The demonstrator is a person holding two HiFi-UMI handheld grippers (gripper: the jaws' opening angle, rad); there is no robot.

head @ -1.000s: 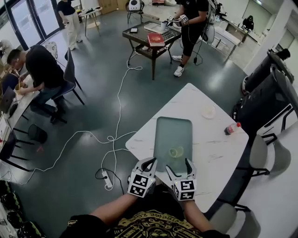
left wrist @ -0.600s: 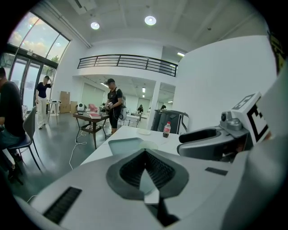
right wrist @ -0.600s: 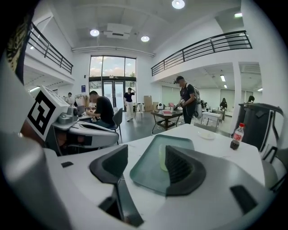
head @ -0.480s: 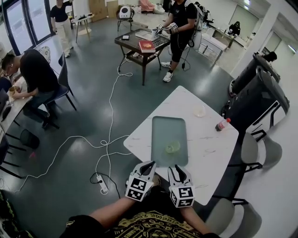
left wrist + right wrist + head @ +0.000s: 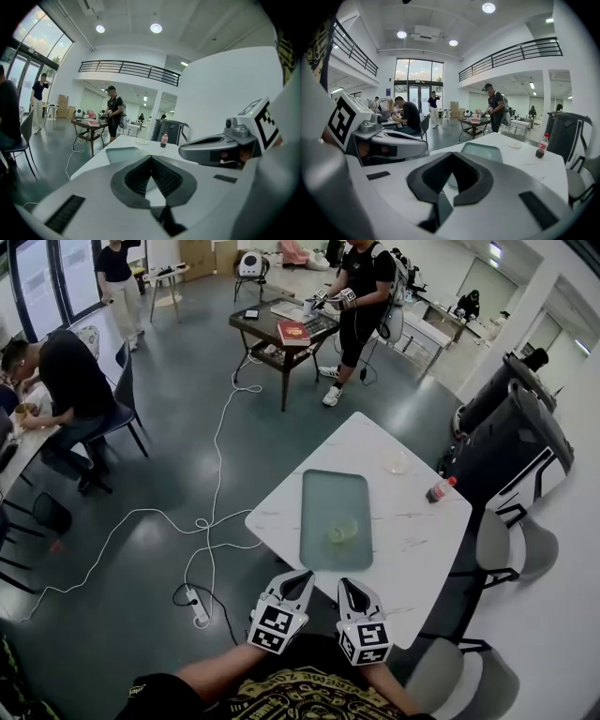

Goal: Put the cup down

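Reading the cup [image 5: 343, 529] as upright: from the head view it's a pale round ring, mouth up, so long axis vertical, though it's small and see-through so no finer detail. It sits on the grey-green tray [image 5: 328, 488], in the near half, a bit right of the tray's centre line, nothing touching it. Tray lies long-side away from the person on the white bench [image 5: 417, 545]. Further out on the bench: a shallow clear dish [image 5: 396, 461] past the tray's far right corner and a red-capped bottle [image 5: 437, 490] near the right edge, both well apart from the cup. Left hand-held gripper [image 5: 151, 157]: jaws pressed together at the tips, nothing between them. Right hand-held gripper [image 5: 453, 152]: jaws have just been closing, now tip to tip, also empty. Both sit side by side at the bench's near edge, marker cubes facing up, pointing forward at the tray and tilted slightly down, forearms coming in from the bottom of the head view. Both well clear of the cup. White cable [image 5: 220, 465] and a power strip [image 5: 196, 607] on the floor to the left.
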